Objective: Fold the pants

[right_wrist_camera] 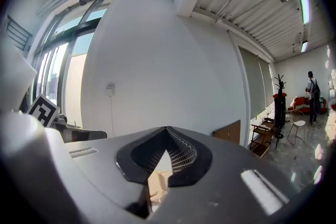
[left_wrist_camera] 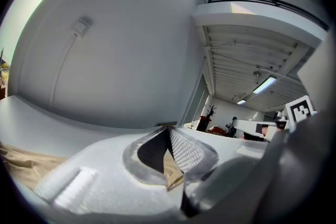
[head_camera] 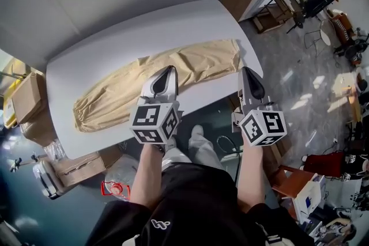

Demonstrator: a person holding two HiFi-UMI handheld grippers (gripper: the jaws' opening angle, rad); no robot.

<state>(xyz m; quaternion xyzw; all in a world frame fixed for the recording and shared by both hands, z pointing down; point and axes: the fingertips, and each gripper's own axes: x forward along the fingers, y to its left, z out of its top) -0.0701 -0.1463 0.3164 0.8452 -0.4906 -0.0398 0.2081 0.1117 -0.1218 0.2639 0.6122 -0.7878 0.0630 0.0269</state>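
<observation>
While the pants (head_camera: 132, 86) lie flat and lengthwise along the table (head_camera: 104, 37), no fold is under way. At the far left sit the gathered cuffs, close to the table's near-left corner. The cloth runs up and to the right from there, only one leg wide, so I'd say the legs are already stacked one on the other. That layout makes sense: a long, smooth strip is easy to double end over end.

Moving right, the left gripper (head_camera: 169, 71) comes in almost level over the middle of the strip, above its near edge. Its own view shows the claw (left_wrist_camera: 168, 129) pressed together at the tips with nothing pinched. Tan cloth (left_wrist_camera: 174, 171) only shows through the gap, lying below. My read is that it is lined up to take the near edge.

Further right, the right gripper (head_camera: 248, 71) hangs just beside the waist end, over the table's near-right corner. This claw (right_wrist_camera: 166, 130) is also pressed tight and empty, with a bit of tan fabric (right_wrist_camera: 156, 185) visible underneath.

Both hands are spaced along the same side, so a two-point pickup looks likely. Both claws would have to spread and drop to the cloth before anything can lift.
</observation>
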